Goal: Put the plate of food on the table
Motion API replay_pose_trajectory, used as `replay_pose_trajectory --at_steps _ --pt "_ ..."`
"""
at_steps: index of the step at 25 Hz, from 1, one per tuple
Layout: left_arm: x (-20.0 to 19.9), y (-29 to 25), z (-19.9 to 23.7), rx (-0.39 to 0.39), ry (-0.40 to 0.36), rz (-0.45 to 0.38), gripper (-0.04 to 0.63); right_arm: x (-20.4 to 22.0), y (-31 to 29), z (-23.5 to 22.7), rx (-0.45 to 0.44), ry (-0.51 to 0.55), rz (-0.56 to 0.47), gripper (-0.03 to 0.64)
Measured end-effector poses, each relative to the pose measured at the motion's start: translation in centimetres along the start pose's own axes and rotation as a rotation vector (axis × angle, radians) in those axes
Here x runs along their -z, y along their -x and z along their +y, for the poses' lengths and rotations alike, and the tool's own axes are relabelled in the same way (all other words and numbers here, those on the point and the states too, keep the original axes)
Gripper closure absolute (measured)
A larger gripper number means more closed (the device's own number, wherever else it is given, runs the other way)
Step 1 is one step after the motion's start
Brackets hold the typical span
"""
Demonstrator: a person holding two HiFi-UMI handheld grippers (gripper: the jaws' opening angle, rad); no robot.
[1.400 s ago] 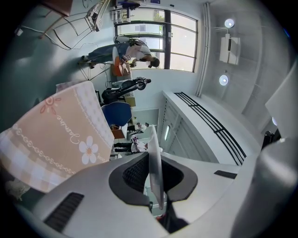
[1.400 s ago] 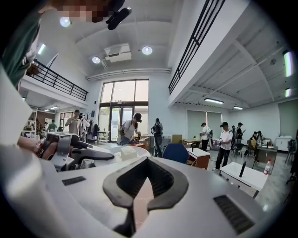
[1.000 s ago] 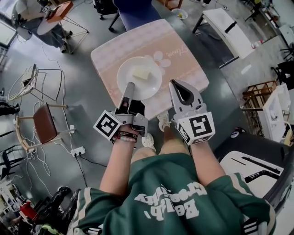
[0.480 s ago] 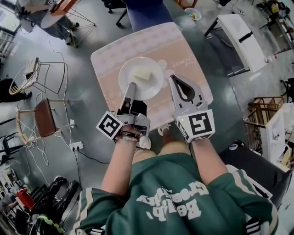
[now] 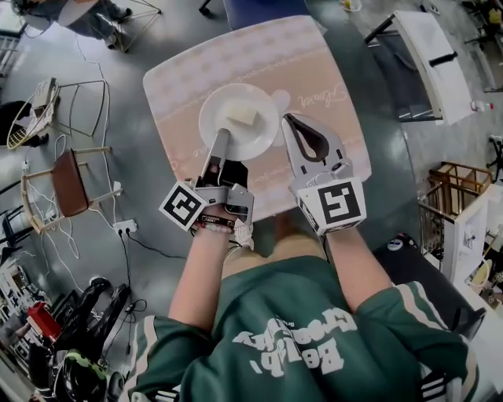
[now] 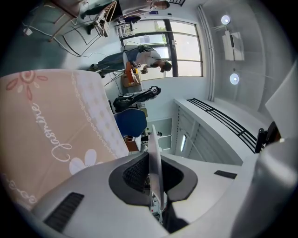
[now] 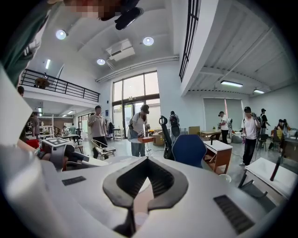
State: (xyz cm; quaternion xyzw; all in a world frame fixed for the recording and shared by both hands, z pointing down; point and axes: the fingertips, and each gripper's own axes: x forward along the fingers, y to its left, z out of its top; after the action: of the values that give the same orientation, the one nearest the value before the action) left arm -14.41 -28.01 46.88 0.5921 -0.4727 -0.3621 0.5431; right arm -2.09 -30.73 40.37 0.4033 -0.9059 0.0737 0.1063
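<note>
A white plate (image 5: pixel 236 129) with a pale yellow piece of food (image 5: pixel 242 116) is over the table (image 5: pixel 330 74), which has a pink patterned cloth. My left gripper (image 5: pixel 222 135) is shut on the plate's near rim. In the left gripper view the plate (image 6: pixel 153 137) shows edge-on, pinched between the jaws of the left gripper (image 6: pixel 153 162). I cannot tell whether the plate rests on the cloth. My right gripper (image 5: pixel 289 119) is shut and holds nothing, just right of the plate. In its own view the right gripper (image 7: pixel 147 159) has its tips together.
A blue chair (image 5: pixel 259 9) stands at the table's far side. A brown chair (image 5: pixel 69 184) and a power strip (image 5: pixel 124 228) are on the floor to the left. A white desk (image 5: pixel 428 55) is at the right. Several people stand across the room (image 7: pixel 139 130).
The plate in my left gripper has moved a little farther in over the table, with the right gripper keeping beside it. Both jaws stayed as they were.
</note>
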Motion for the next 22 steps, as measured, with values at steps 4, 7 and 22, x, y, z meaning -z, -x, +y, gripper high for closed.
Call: replay_pose_trajectory --at_steps 4,7,22 --pt "-0.4 -1.4 2.1 -0.028 -0.002 -0.008 0.566 1.5 -1.8 -0.8 -0.030 -0.010 0.019 0.601" --pt "-0.7 -2.4 4.0 -0.064 0.004 -0.015 0.566 2.3 -3.1 -1.5 -0.042 -0.019 0.033 0.601" --pt "0.2 -7.1 11.6 -0.175 0.032 -0.001 0.566 7.9 -7.9 -4.0 -0.077 -0.092 0.123 0.601"
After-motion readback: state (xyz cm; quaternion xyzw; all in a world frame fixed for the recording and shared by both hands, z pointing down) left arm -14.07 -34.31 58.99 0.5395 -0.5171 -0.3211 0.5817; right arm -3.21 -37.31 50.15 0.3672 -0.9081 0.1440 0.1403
